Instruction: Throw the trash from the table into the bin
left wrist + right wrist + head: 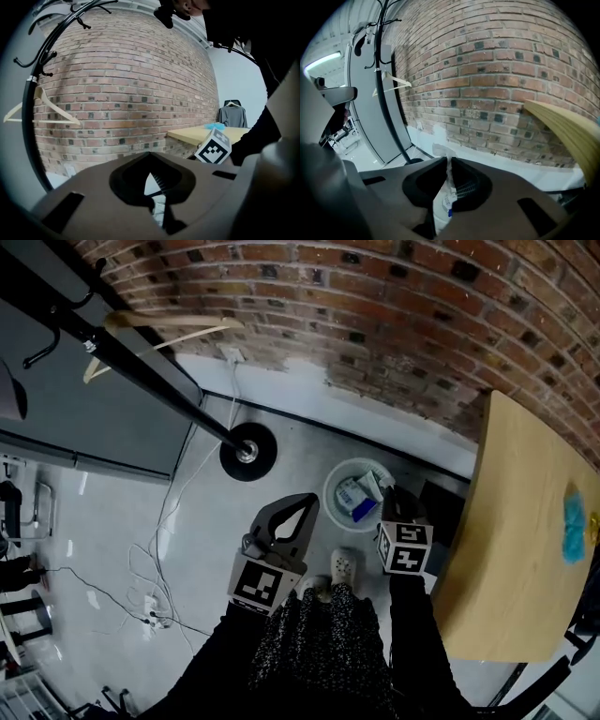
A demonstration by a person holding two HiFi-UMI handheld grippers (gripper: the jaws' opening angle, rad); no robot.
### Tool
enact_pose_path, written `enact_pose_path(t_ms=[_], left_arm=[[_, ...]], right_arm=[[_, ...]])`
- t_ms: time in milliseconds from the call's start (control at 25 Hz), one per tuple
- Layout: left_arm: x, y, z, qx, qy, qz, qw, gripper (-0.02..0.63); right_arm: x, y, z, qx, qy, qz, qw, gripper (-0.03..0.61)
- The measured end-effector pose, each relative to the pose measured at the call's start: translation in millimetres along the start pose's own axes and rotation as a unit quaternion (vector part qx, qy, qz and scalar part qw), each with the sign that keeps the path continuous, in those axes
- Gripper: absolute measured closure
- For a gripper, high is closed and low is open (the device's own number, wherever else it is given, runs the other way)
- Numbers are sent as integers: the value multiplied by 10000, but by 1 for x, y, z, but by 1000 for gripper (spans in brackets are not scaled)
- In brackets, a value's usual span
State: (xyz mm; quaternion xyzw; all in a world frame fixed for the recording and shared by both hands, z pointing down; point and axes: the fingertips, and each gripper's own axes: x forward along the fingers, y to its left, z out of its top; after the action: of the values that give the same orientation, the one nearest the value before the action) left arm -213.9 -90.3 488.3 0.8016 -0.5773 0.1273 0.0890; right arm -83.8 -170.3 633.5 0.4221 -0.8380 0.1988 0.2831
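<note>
The white plastic wrapper (pixel 445 199) with blue print is pinched in my right gripper (pixel 447 161), whose jaws stand almost together on it. That gripper hangs at the edge of the round white bin (pixel 328 495) on the floor, where blue-and-white packets (pixel 356 495) already lie. My left gripper (pixel 307 502) is beside the bin, its jaws closed tip to tip on nothing. A crumpled blue scrap (pixel 574 517) lies on the wooden table (pixel 506 549) at my right, well apart from the bin. The coat stand's round base (pixel 247 452) sits near the brick wall (pixel 375 296).
</note>
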Motion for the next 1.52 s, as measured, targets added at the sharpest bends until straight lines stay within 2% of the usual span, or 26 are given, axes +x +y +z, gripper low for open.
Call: enact_pose_path(t_ms=[560,680,880,1240,1520], left_arm=[[55,2,-70,-37,387,-108,9992,607],[66,2,-76,-58,390,-107,9992,607],[86,-3,-83,159,423,-234,9987,607],[105,2,-75,273,254,-268,9989,607],[105,6,-75,232,249,-234,9991,607]], right_arm=[[69,-4,-78,109,532,230,9983,541],[76,-12,-88,173,603,218,9978,541],[87,-15,-91,273,577,227,9977,541],[99,-7,-87,284,497,272,9980,541],[101,2,-108,280,846,376,9953,538]])
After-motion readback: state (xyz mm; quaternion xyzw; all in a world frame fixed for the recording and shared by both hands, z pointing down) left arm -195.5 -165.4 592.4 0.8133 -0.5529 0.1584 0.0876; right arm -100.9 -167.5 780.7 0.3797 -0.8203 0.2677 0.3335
